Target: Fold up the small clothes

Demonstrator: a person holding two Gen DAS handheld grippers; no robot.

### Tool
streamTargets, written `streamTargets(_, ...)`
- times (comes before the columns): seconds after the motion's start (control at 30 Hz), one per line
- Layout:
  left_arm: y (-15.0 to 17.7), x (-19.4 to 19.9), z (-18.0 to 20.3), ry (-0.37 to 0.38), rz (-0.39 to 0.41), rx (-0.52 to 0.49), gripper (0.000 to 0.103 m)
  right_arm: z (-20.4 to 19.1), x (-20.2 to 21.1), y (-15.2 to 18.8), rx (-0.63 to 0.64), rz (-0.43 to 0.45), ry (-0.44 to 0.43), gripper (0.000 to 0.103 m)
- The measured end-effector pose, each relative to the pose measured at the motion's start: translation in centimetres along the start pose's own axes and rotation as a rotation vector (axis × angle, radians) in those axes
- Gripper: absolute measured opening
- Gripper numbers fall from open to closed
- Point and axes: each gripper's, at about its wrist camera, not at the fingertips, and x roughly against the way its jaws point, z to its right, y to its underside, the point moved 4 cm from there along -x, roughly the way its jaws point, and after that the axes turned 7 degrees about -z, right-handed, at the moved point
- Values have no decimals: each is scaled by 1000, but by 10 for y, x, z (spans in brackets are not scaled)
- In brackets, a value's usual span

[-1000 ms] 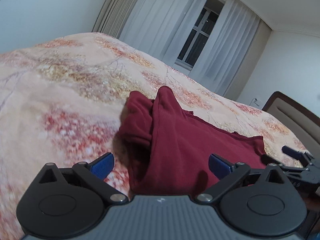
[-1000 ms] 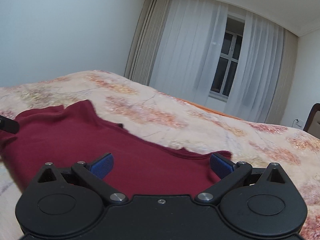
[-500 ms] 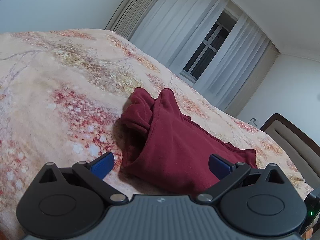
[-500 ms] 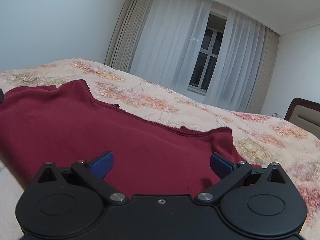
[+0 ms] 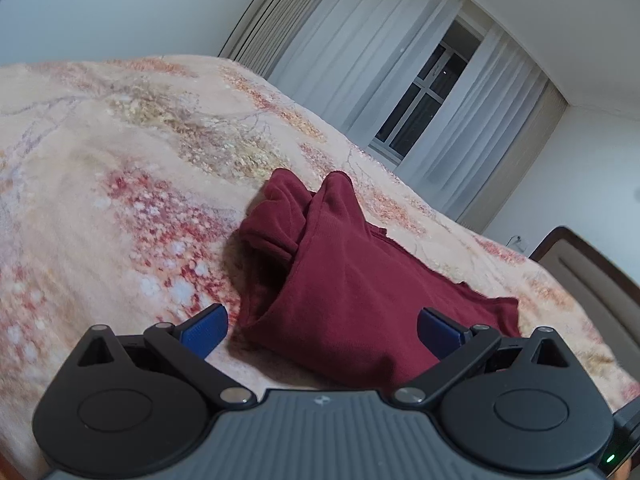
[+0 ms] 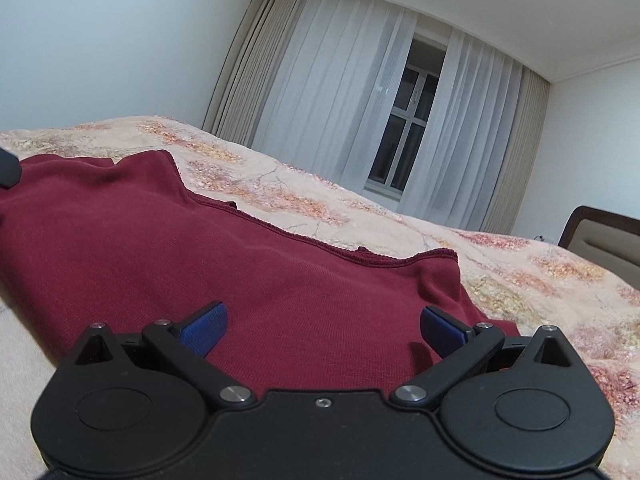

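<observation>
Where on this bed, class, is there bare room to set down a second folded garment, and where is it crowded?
Free: the floral bedspread left of the maroon garment, and the strip between its far hem and the curtains. Also free is the patch towards the headboard. Crowded: near the edge, where the garment fills the space before both open grippers.

Maroon garment (image 5: 360,288) on floral beige bedspread (image 5: 120,200)

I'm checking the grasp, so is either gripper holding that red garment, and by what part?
Nothing is held. The left gripper and right gripper both stand open near the maroon garment.
</observation>
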Motion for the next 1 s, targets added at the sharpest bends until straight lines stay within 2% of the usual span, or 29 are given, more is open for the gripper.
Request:
streamTargets(0.1, 2, -2, 2, 59, -8, 74, 102, -1, 0, 0, 4, 6, 7, 102)
streamTargets(0.3, 3, -5, -1, 33, 19, 178, 102, 1, 0, 1, -4, 7, -1, 102)
streamTargets(0.43, -1, -10, -4, -11, 34, 237, 100, 1, 0, 1, -4, 9, 0, 102)
streamTargets(0.57, -1, -8, -2, -26, 11, 267, 100, 1, 0, 2, -5, 11, -1, 102)
streamTargets(0.77, 15, 3, 1, 53, -22, 374, 102, 2, -1, 2, -13, 10, -8, 102)
streamTargets(1.0, -4, -20, -3, 59, 8, 451, 101, 3, 0, 2, -21, 12, -17, 102)
